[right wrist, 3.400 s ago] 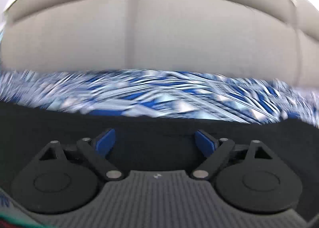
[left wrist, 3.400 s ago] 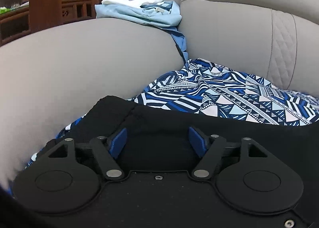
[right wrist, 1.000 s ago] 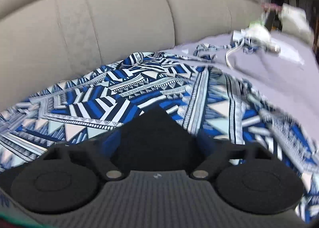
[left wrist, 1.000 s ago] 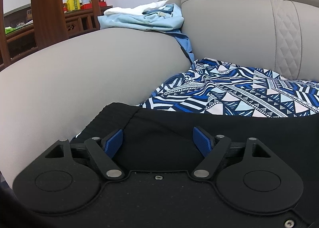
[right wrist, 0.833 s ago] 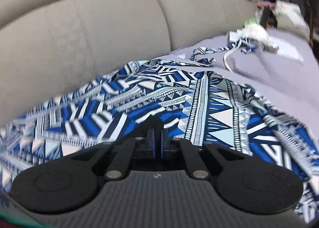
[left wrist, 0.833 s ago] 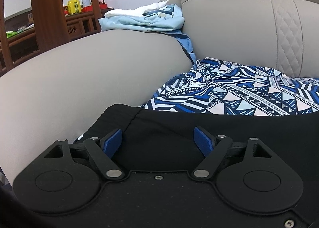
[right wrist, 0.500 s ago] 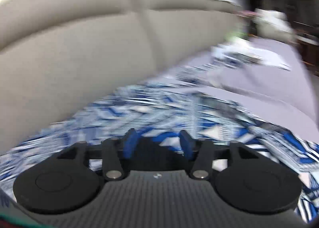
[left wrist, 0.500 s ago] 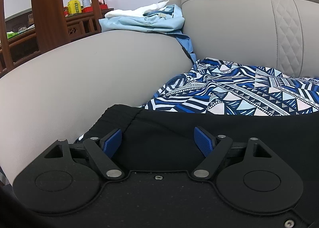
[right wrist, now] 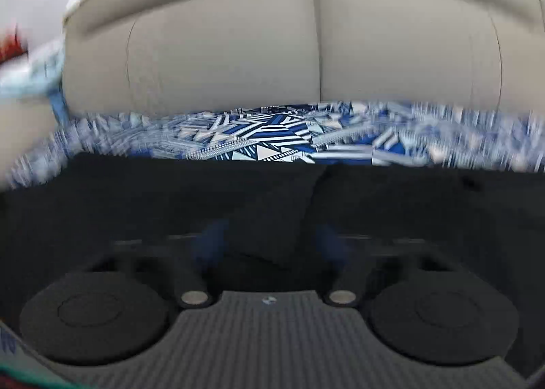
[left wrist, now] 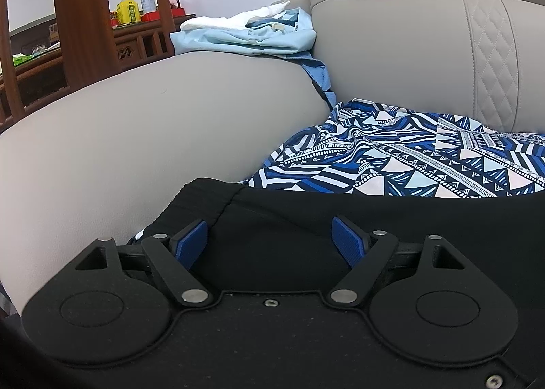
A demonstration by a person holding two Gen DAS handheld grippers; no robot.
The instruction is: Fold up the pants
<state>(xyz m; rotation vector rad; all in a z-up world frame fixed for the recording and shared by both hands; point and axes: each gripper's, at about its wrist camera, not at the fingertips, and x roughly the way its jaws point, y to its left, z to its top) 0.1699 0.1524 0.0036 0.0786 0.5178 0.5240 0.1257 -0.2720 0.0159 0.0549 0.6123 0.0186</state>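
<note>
Swung back from sofa's far end since half second ago: right gripper point(right wrist: 270, 239) now facing backrest point(right wrist: 306, 42), fingers spread, blurred, low over black pants point(right wrist: 136, 205). Left gripper point(left wrist: 270, 239) unmoved, blue pads point(left wrist: 190, 241) wide apart over pants' point(left wrist: 391, 219) waistband end beside armrest point(left wrist: 153, 123). Pants flat on blue patterned cloth point(left wrist: 408, 157) covering seat. Light-blue clothes point(left wrist: 245, 36) heaped on armrest.

The left wrist view is sharp and evenly lit by soft, bright indoor light, with faint shadows and fisheye bending at the edges. The right wrist view is heavily motion-blurred, smearing the patterned cloth point(right wrist: 259, 137) sideways; its dark lower half lacks detail.
</note>
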